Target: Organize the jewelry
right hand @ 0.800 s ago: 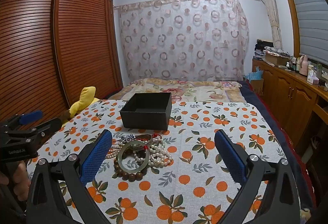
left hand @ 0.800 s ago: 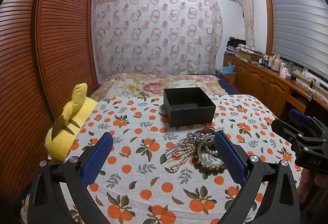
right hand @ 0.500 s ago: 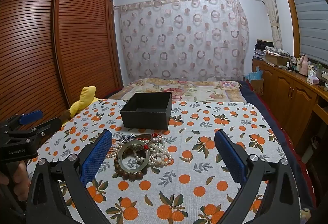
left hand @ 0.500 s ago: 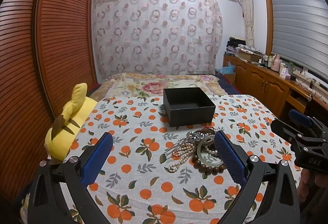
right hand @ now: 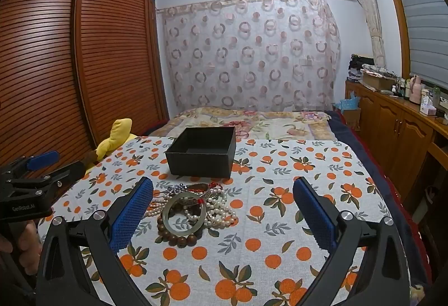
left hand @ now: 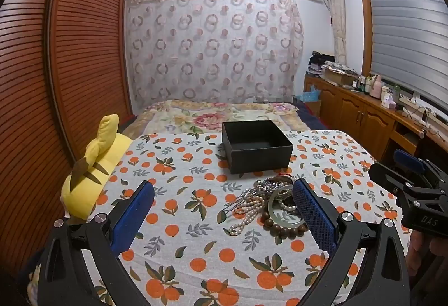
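Nothing moved, both tools still spread wide, jewelry pile (right hand: 193, 208) untouched before black box (right hand: 203, 152)

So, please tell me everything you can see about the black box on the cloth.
The black box is square, with low straight walls and no lid, and looks like matte cardboard. It stands upright and open, and the part of the inside that shows is empty. It rests on the orange-printed cloth, just beyond the jewelry pile. Nothing else touches it, and no gripper is near it.

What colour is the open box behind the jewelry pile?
Black, inside and out. The box shows best in the right wrist view, just beyond the jewelry pile.
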